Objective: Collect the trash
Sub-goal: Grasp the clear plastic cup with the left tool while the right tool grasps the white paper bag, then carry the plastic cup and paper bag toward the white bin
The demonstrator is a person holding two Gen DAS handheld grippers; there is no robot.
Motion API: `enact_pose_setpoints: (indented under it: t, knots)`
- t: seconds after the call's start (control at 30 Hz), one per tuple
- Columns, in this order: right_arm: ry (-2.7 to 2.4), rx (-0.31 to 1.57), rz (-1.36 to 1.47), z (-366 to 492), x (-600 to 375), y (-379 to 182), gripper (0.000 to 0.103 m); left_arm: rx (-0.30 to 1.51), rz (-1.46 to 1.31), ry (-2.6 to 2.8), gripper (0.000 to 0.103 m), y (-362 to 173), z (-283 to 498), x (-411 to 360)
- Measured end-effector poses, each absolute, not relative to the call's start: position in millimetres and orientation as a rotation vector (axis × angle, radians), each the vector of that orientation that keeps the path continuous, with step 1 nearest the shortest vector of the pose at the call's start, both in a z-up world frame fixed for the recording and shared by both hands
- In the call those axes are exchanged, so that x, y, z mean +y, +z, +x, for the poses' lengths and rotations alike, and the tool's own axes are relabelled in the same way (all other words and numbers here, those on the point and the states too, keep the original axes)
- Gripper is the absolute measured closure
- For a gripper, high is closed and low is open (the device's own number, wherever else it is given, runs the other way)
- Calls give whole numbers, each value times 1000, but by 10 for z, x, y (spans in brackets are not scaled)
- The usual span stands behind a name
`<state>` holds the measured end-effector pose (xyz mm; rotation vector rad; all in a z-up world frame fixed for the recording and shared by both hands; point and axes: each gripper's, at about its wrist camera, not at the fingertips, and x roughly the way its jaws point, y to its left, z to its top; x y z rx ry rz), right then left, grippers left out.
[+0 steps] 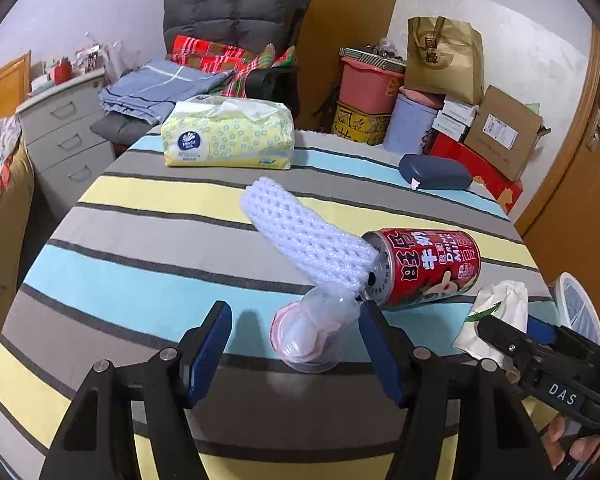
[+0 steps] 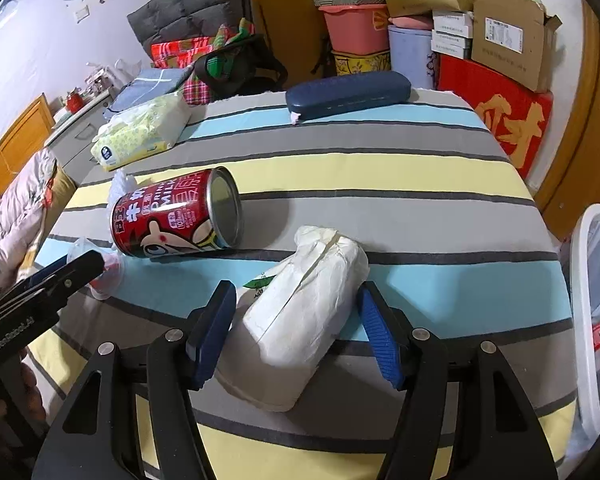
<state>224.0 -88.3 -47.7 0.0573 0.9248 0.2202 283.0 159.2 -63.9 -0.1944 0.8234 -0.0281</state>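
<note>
- Tablecloth (image 1: 148,280), striped grey, yellow and blue, spreads under both tongs and carries everything else.
- Clutter beyond the far edge: a chair with folded cloths (image 1: 228,60), stacked tubs and cardboard boxes (image 2: 504,36).
- White bin (image 2: 592,292) sits to the right of the right tongs, off the table's edge; its inside is mostly cut off.
- Tissue pack (image 1: 228,136) lies far ahead of the left tongs; a dark blue case (image 2: 348,94) lies far ahead of the right tongs.
- Red milk can (image 2: 176,216) lies on its side between the two tongs, ahead of both.
- White foam net sleeve (image 1: 308,236) leans over the can's end, partly hiding it.
- Crumpled paper cup (image 2: 300,320) lies between the right tongs' (image 2: 296,336) spread fingers, which are not pressing it.
- Clear plastic cup (image 1: 312,336), hard to make out, sits between the left tongs' (image 1: 296,344) wide-apart fingers, near the right one.
</note>
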Motion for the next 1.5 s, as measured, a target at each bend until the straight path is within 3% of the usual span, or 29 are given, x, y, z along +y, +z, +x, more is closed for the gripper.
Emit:
enact_pose_setpoints:
  t: [0.07, 0.17, 0.2, 0.3, 0.7, 1.5]
  knots:
    - [225, 919, 53, 2234, -869, -475, 41, 824, -197, -23, 38, -649, 2846, 1599]
    - [231, 908, 62, 2225, -886, -473, 47, 829, -207, -38, 47, -663, 2858, 1601]
    - [232, 908, 66, 2227, -893, -480, 49, 832, -207, -40, 55, -669, 2864, 1600]
    - [237, 902, 77, 2224, -908, -478, 56, 845, -230, -56, 69, -697, 2880, 1607]
    - [267, 873, 93, 2175, -903, -451, 75, 820, -215, -79, 69, -621, 2775, 1540]
    - [257, 784, 115, 1837, -1118, -178, 79, 762, -179, -153, 69, -264, 2209, 1130]
